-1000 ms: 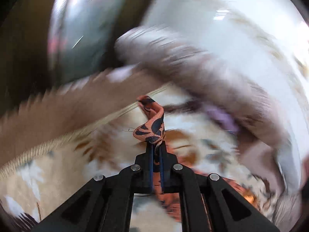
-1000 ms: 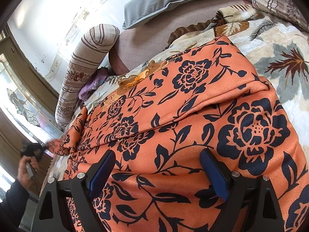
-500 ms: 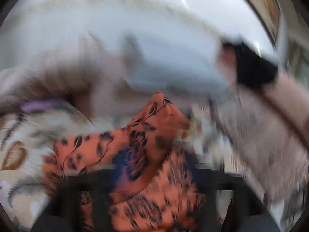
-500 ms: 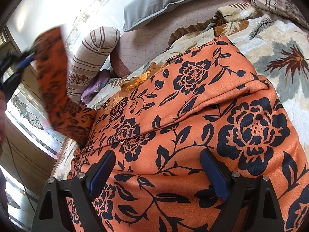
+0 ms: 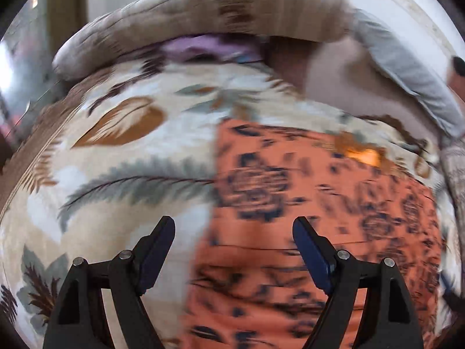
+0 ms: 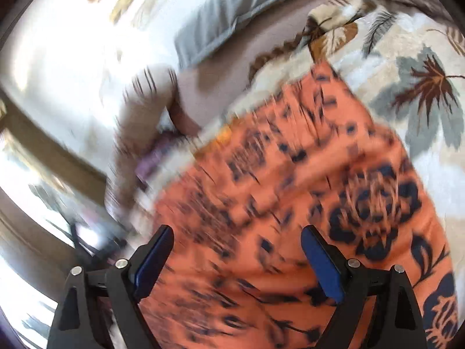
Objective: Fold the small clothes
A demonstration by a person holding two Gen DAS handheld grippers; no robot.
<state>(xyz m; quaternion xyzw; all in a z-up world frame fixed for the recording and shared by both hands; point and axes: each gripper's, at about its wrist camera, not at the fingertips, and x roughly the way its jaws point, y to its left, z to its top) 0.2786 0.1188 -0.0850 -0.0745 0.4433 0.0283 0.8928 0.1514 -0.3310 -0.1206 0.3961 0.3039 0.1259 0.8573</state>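
Observation:
An orange garment with dark blue flowers (image 5: 305,232) lies folded on a leaf-patterned bedspread (image 5: 130,160). Its straight left edge runs between the fingers of my left gripper (image 5: 234,250), which is open and empty just above it. The garment also fills the right wrist view (image 6: 290,203). My right gripper (image 6: 237,258) is open and empty over the cloth. Both views are blurred by motion.
A striped bolster (image 5: 203,23) and a purple cloth (image 5: 203,48) lie at the far edge of the bed. A grey pillow (image 5: 407,69) leans at the back right; it also shows in the right wrist view (image 6: 232,14). A window frame (image 6: 43,133) is at the left.
My left gripper was shut on a corner of the garment, swung it up and over, and has let go; the cloth now lies folded. The right gripper has started to move.

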